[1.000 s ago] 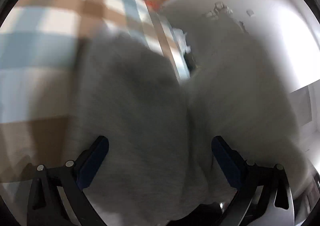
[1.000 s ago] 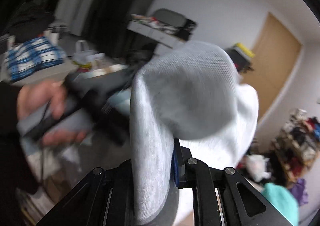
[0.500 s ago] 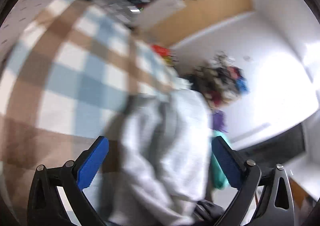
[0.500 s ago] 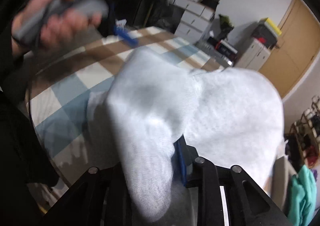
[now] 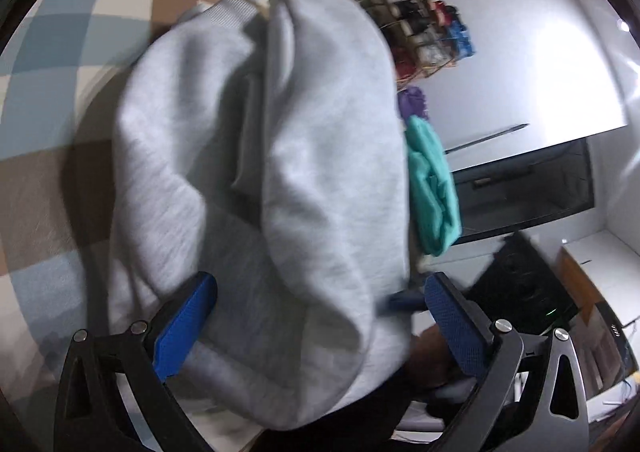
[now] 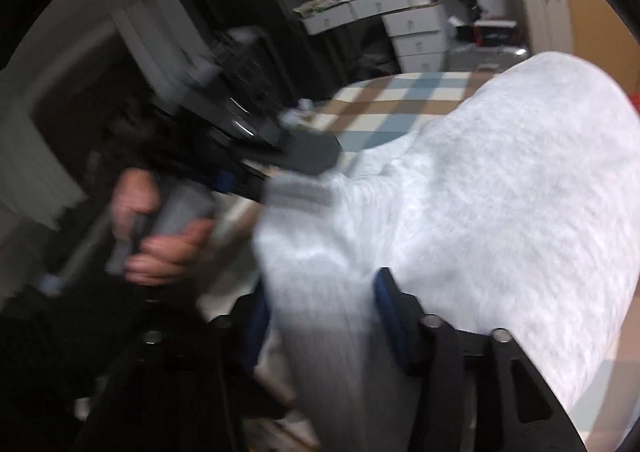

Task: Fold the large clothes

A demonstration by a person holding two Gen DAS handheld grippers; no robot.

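My right tongs grip one bunched fold of the single grey sweatshirt, the cloth pinched between the two blue pads. My left tongs stand wide apart, released, with the sweatshirt sagging between the two blue pads but not clamped by them. The garment hangs in a thick bundle just above the checked cloth that covers the desk, its lower part draped toward the near edge. In the right wrist view I can see my left hand around the grey handle, beside the sweatshirt's ribbed hem; that part is blurred. Beyond the sweatshirt, in the left wrist view, one teal garment hangs near a purple one, and a rack of shoes stands against the white wall. In the right wrist view, one white chest of drawers stands behind the desk.
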